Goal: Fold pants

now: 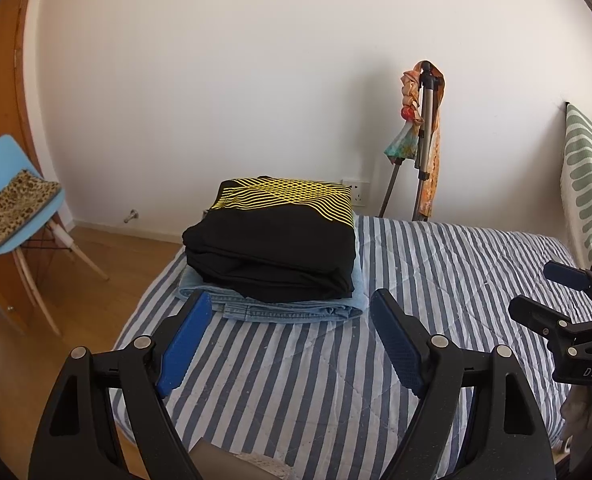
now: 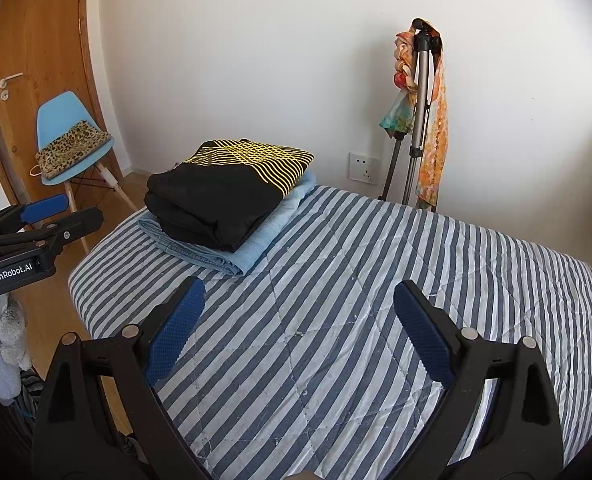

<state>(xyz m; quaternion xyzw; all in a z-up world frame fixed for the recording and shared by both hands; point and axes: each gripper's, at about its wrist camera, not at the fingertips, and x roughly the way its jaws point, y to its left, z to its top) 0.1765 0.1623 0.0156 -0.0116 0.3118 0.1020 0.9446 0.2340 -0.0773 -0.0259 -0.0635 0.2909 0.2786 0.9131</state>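
**Folded clothes stacked on a striped bed**

Black pants (image 1: 271,256) with a yellow line pattern are seen folded on top of folded jeans (image 1: 296,308), near the far left corner of the bed (image 1: 436,280). Both grippers are held above the bare quilt, apart from the stack. The left gripper (image 1: 291,332) and right gripper (image 2: 300,320) are spread wide, nothing between the pads.

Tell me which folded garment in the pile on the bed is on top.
The black garment with yellow lines; it lies on the light blue denim one, which rests directly on the striped bed cover.
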